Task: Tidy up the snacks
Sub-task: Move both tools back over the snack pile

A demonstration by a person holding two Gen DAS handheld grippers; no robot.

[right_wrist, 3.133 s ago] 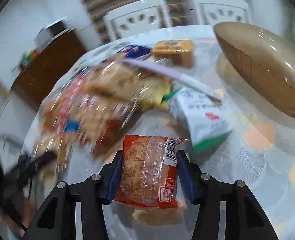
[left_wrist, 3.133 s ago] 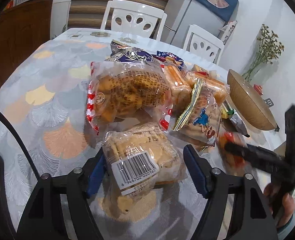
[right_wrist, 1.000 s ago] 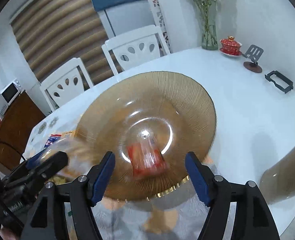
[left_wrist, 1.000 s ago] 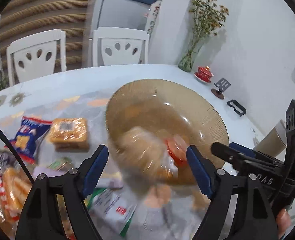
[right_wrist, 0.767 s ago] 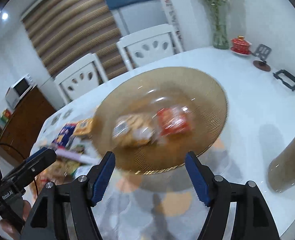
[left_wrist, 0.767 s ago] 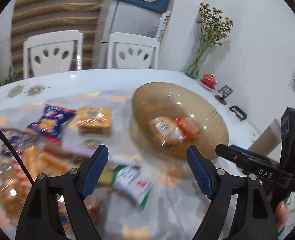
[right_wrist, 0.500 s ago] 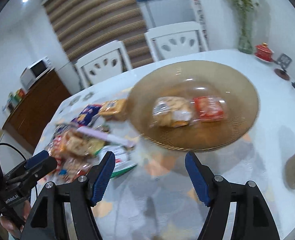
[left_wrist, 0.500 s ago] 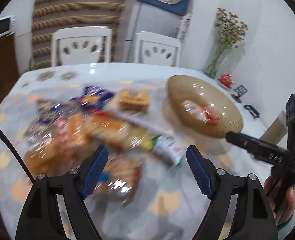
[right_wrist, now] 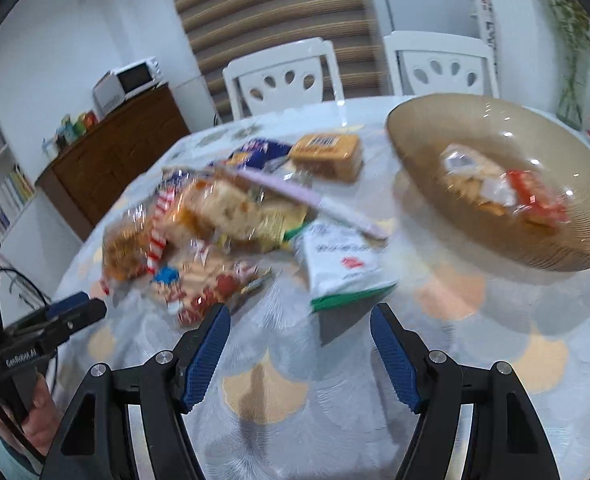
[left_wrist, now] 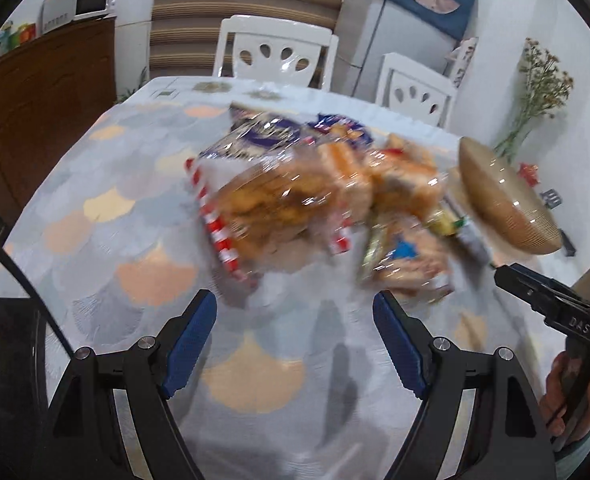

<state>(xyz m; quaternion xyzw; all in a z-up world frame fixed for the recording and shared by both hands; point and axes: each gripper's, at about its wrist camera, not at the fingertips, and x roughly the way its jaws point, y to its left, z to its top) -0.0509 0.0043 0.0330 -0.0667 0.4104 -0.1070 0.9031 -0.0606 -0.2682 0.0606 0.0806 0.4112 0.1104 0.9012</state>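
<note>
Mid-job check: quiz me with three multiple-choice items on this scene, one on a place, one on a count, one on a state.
1. Where is the red packet?
A. in the bowl
B. on a chair
C. in the right gripper

2. How many packets lie in the bowl?
A. none
B. two
C. five

3. How are the right gripper's jaws?
A. shut on a packet
B. open and empty
C. shut and empty

Answers: 1 A, it lies in the bowl beside the clear packet. 2 B, only those two show inside. 3 B, bare tablecloth shows between the blue pads.
</note>
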